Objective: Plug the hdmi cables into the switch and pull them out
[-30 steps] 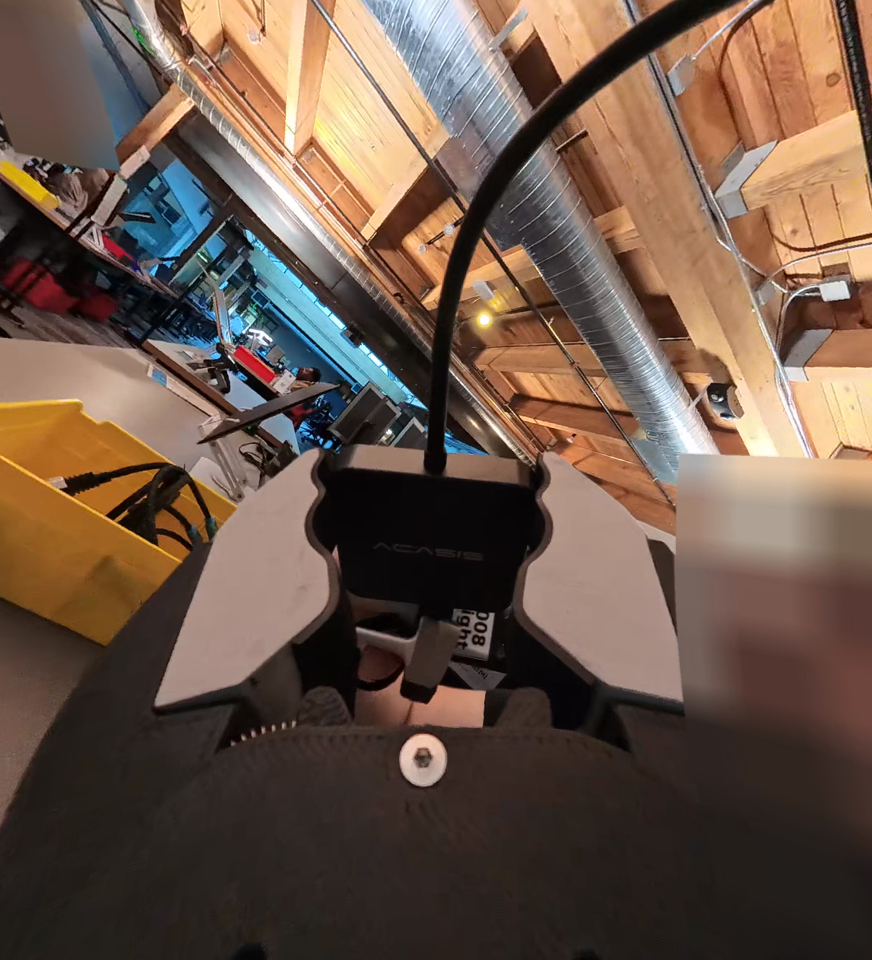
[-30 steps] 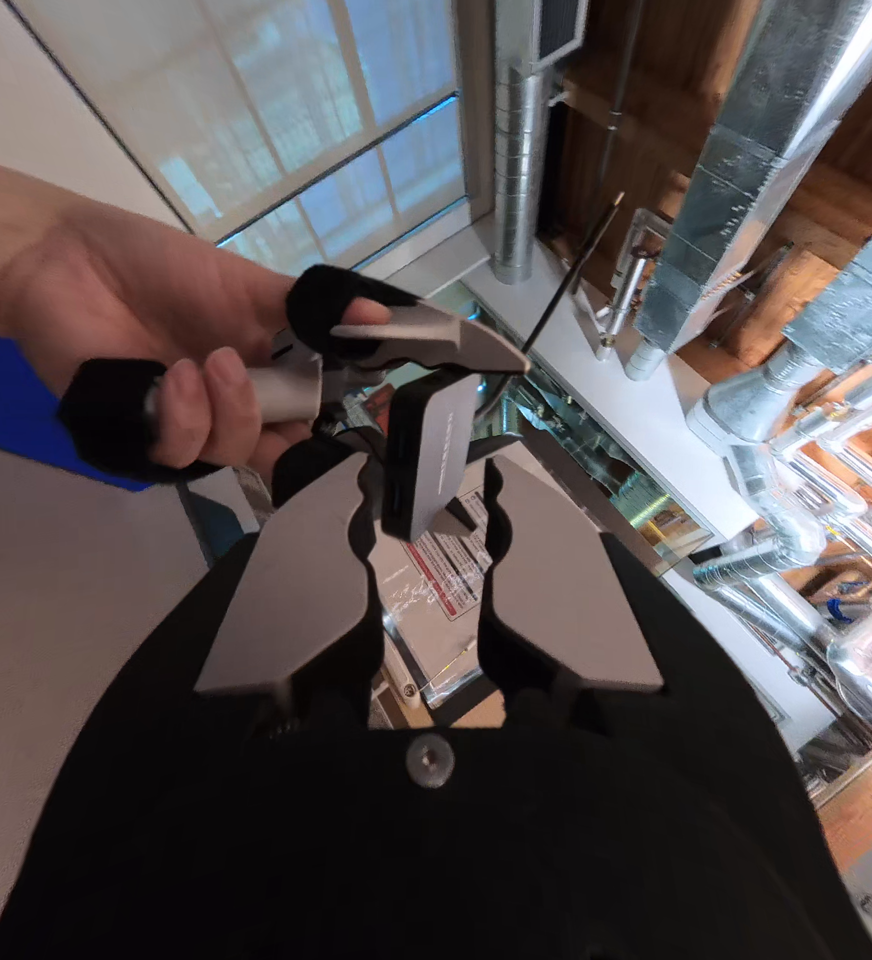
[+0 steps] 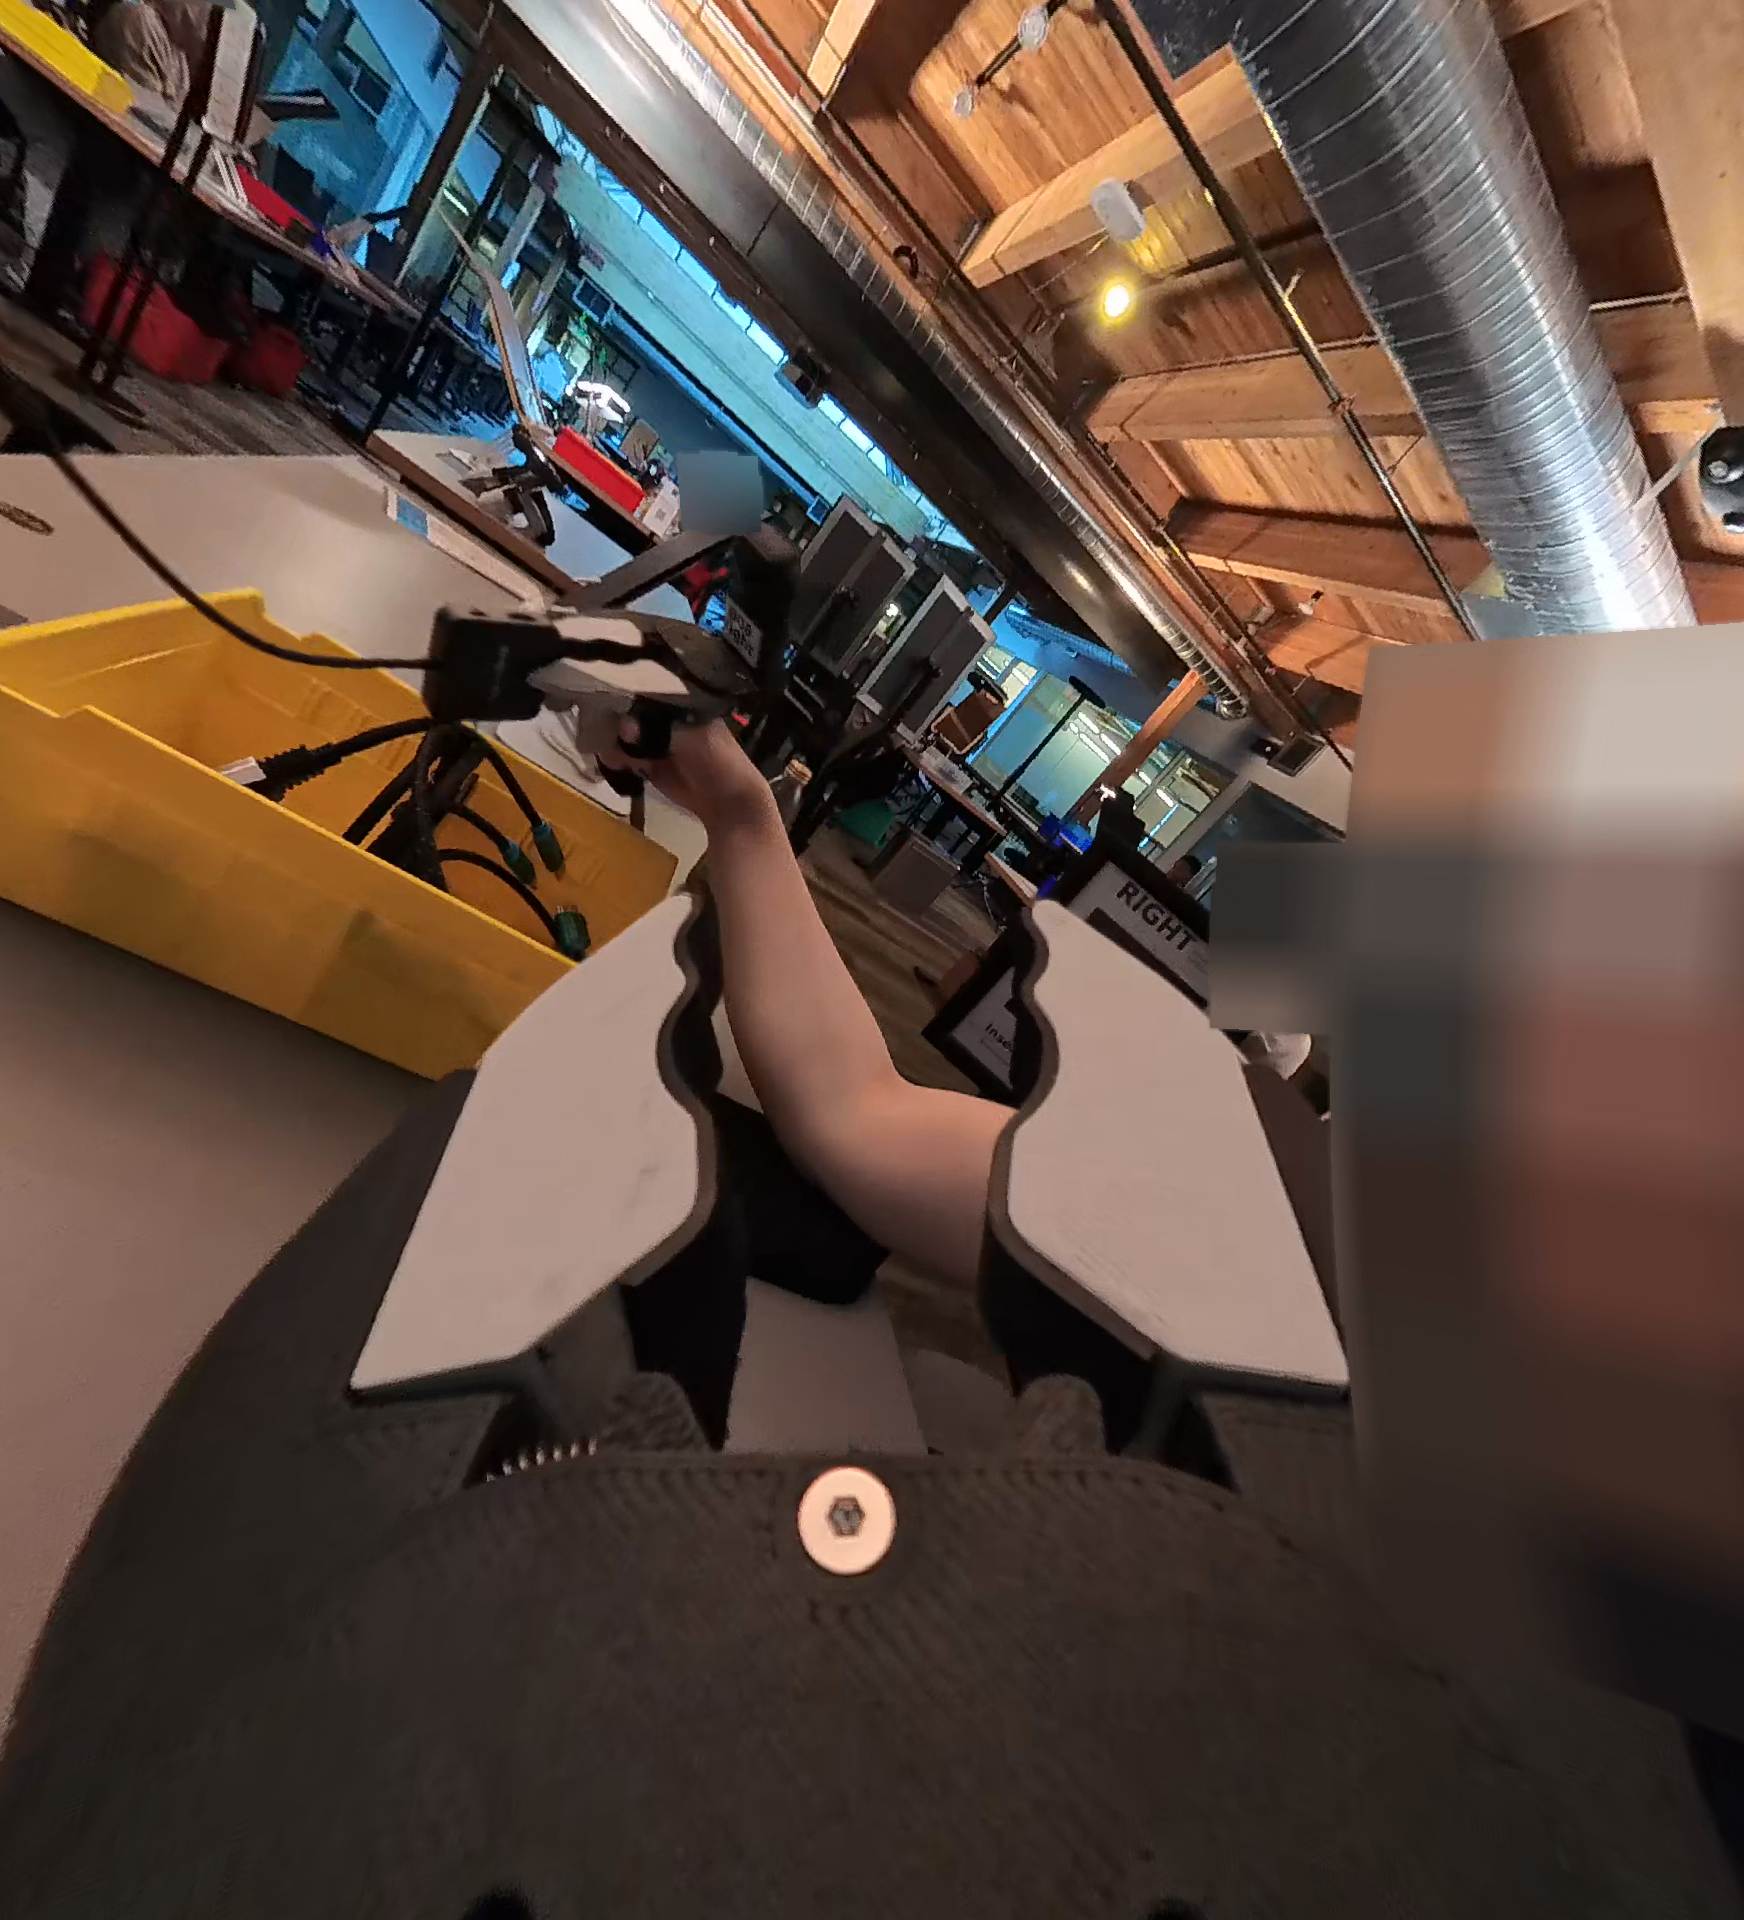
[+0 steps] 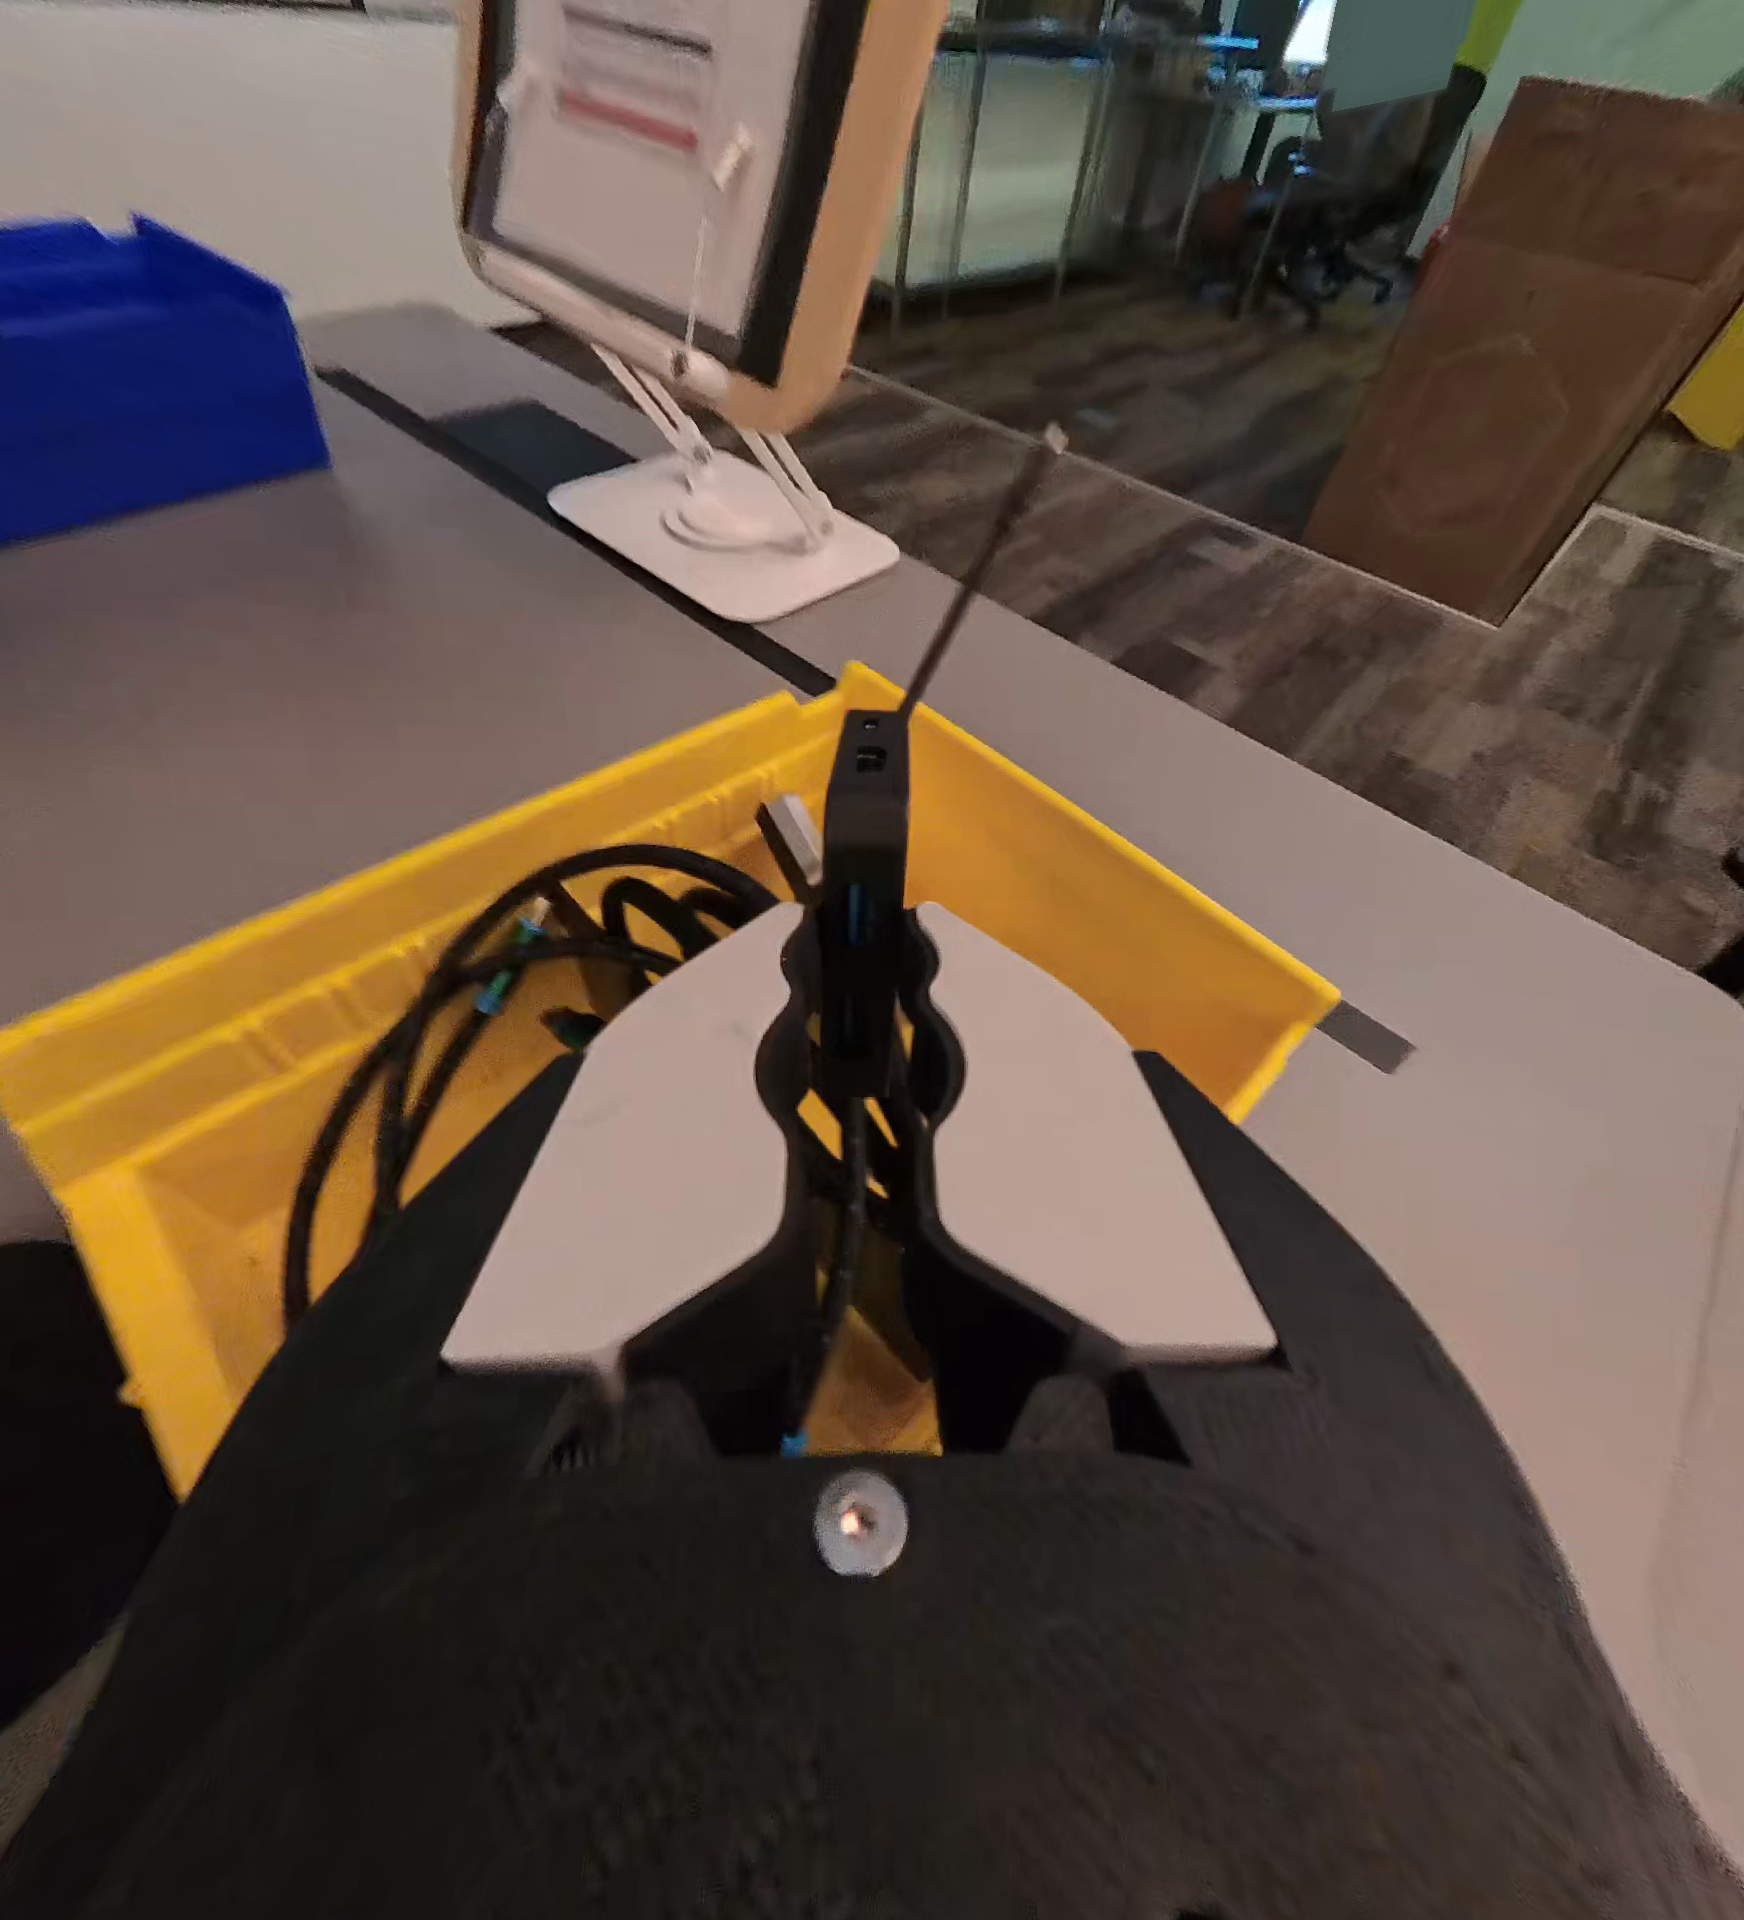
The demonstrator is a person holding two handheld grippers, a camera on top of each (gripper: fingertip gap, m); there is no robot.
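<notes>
The right gripper (image 4: 852,997) is clamped on the switch (image 4: 863,894), a slim black box held edge-on between its grey fingers, above the yellow bin (image 4: 1107,883). A thin black lead (image 4: 982,571) runs from the switch's far end out past the bin's far rim. On the switch's narrow edge a blue port and small openings show; any brand marking on it is too small to make out.

Inside the bin lie the black braided HDMI cables (image 4: 400,1049), coiled toward its left side, with teal-collared plugs and one bare silver plug just beside the switch. None of them is visibly plugged into the switch.

The left gripper (image 3: 857,1049) stands with its fingers apart and nothing between them, off the bin's near right corner. Beyond it, the person's forearm (image 3: 826,1039) reaches toward the bin, carrying the other gripper and switch over the bin's far side.

The bin sits on the grey bench (image 4: 432,644). Behind the bin stands a framed sheet (image 4: 639,177) on a white stand, with blurred print and a red band; a blue bin (image 4: 89,384) sits to the left of it. In the left wrist view a sign (image 3: 1148,925) with bold lettering shows right of the forearm.
</notes>
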